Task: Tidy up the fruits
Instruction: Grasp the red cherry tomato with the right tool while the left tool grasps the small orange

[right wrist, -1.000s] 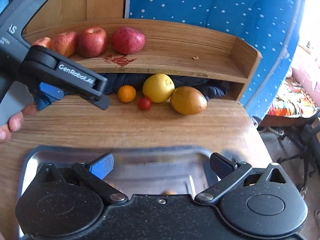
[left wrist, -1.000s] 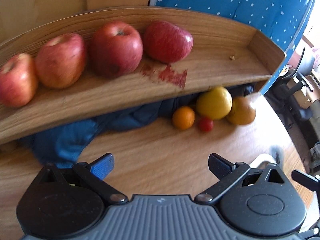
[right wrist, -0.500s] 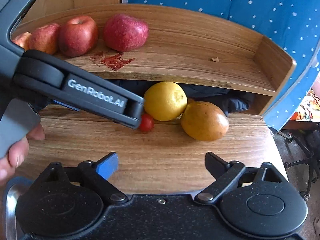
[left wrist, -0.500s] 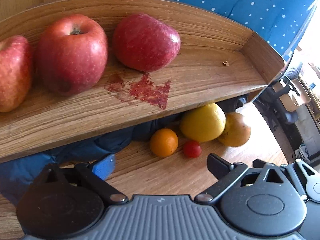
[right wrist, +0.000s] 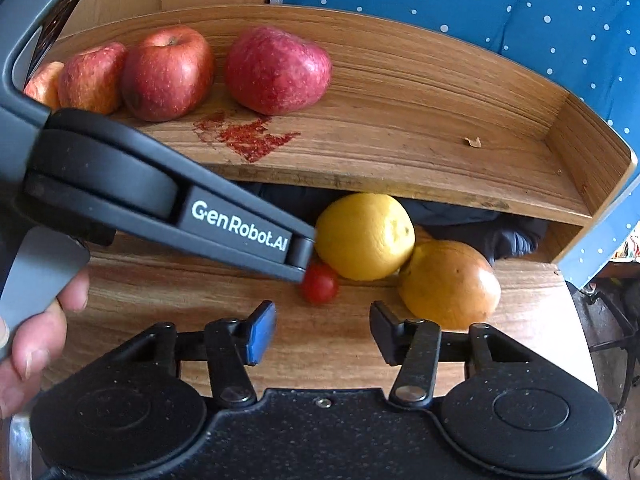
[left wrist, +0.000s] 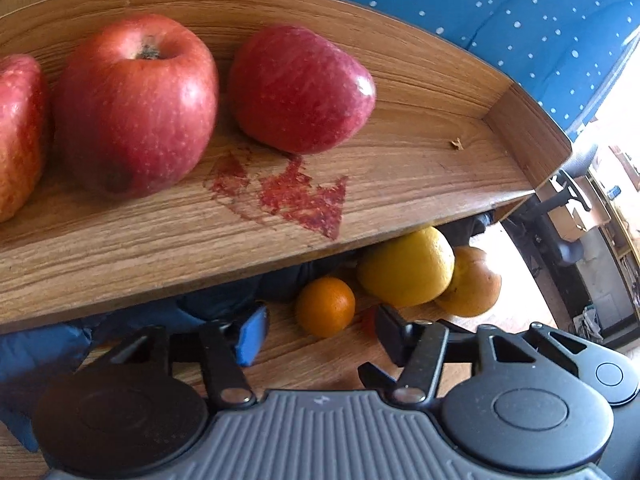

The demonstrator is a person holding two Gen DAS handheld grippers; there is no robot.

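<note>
Wooden table [right wrist: 168, 300] under me, with a curved wooden shelf [right wrist: 400, 152] as my landmark; on the shelf sit red apples [left wrist: 136, 104]; below its front edge lie a small orange [left wrist: 325, 307], a yellow citrus [right wrist: 364, 236], a brownish-orange fruit [right wrist: 450, 284] and a cherry tomato [right wrist: 319, 289]; my left gripper [left wrist: 316, 330] has jaws apart, framing the small orange; my right gripper [right wrist: 322, 334] has jaws apart, empty, just short of the tomato.

Red apples [right wrist: 166, 72] sit in a row at the far left on the raised wooden shelf [right wrist: 400, 148], while below it on the table [right wrist: 352, 344] a small orange [left wrist: 325, 307], a cherry tomato [right wrist: 319, 288], a yellow citrus [right wrist: 364, 236] and a browner one [right wrist: 450, 284] cluster together.
</note>
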